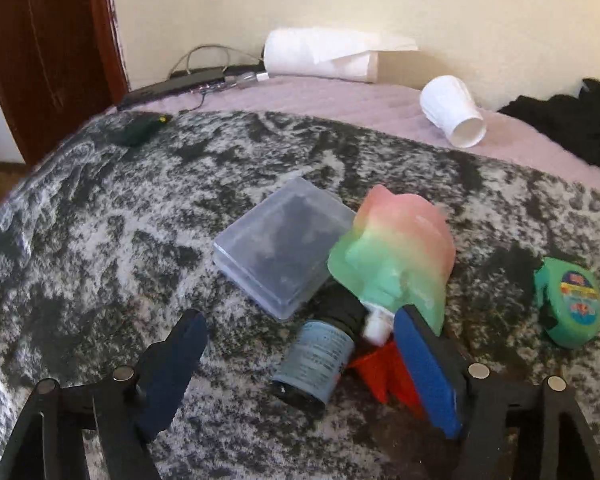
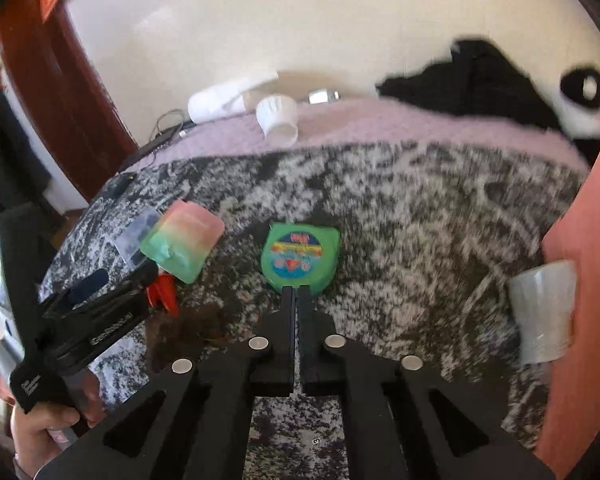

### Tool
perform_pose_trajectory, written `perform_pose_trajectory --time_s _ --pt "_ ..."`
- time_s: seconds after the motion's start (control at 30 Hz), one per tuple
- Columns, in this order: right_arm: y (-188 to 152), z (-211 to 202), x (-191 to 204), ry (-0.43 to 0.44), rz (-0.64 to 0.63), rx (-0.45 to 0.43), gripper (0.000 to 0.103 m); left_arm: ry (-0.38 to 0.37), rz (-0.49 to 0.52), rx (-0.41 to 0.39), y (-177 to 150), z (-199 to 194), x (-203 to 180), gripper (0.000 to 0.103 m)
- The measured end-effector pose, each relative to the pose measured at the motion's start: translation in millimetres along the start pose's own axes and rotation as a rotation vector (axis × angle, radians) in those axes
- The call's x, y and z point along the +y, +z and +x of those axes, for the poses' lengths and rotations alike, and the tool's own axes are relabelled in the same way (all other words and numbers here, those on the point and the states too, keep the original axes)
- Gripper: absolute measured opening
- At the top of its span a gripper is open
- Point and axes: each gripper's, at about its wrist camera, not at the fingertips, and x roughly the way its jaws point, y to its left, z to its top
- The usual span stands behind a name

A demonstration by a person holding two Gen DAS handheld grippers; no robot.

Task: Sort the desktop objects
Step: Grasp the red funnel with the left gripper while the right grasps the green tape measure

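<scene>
On the black-and-white mottled blanket (image 1: 100,220), my left gripper (image 1: 300,320) stands open around a small bottle (image 1: 314,358) with a blue-grey label and a black cap; its pads do not touch the bottle. A pink-to-green pouch (image 1: 396,248) with a white spout leans over the bottle, next to a clear plastic box (image 1: 284,244) and a red item (image 1: 384,372). My right gripper (image 2: 296,292) is shut, its tips at the near edge of a round green case (image 2: 300,256). Whether it pinches that edge I cannot tell.
A white paper cup (image 1: 454,110) lies on its side on the pink sheet, with a paper roll (image 1: 320,54), cables and a black garment (image 1: 568,120) near the wall. A grey cup (image 2: 544,312) stands against an orange surface at right. A hand (image 2: 48,420) holds the left gripper.
</scene>
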Motion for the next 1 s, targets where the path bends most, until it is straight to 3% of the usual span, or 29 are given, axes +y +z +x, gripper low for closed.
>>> perform_pose_trajectory --time_s 0.03,0.07,0.1,0.13,0.2,0.3,0.4,0.53,0.57,0.6,0.67,0.7,0.77,0.8,0.93,1.0 --pt "0 2 -4 0.013 0.019 0.006 0.040 -0.037 -0.016 0.042 -2 5 4 0.086" --pt "-1 2 -6 0.026 0.030 0.001 0.061 -0.046 -0.006 0.062 -5 10 4 0.092" --pt "-1 1 -6 0.042 0.036 -0.024 0.094 -0.033 0.037 0.050 -9 11 -1 0.095" --pt "0 0 -5 0.059 0.041 -0.058 0.100 -0.010 0.082 0.045 -11 13 -7 0.100" --pt "3 2 2 0.077 0.025 -0.079 0.100 0.049 0.157 0.050 -14 19 -23 0.102" --pt "3 20 24 0.032 -0.057 -0.055 0.099 0.024 0.102 0.043 -7 23 -18 0.102" --pt "0 37 35 -0.031 -0.087 -0.039 0.097 0.039 0.087 0.033 -3 25 -16 0.095" --pt "2 59 25 -0.022 -0.026 -0.011 0.095 0.065 0.143 0.003 -5 22 -26 0.054" --pt "2 62 23 -0.037 -0.021 -0.014 0.094 0.070 0.159 -0.002 -6 21 -29 0.054" --pt "2 64 23 -0.057 -0.021 -0.018 0.087 0.068 0.164 -0.003 -6 20 -30 0.054" --pt "6 68 21 -0.133 -0.027 -0.020 0.064 0.046 0.143 0.005 -5 18 -25 0.054" --pt "9 69 18 -0.139 -0.021 -0.016 0.064 0.039 0.138 0.014 -4 17 -23 0.054" --pt "11 67 11 -0.098 -0.004 -0.008 0.063 0.025 0.128 0.031 -3 14 -19 0.052" --pt "11 65 8 -0.084 0.004 -0.001 0.063 0.022 0.125 0.038 -3 13 -18 0.042" --pt "-1 38 2 -0.015 0.064 0.016 0.063 0.014 0.121 0.059 -6 1 -13 0.041" --pt "-11 22 2 0.001 0.069 0.025 0.063 0.010 0.122 0.069 -10 -9 -12 0.036"
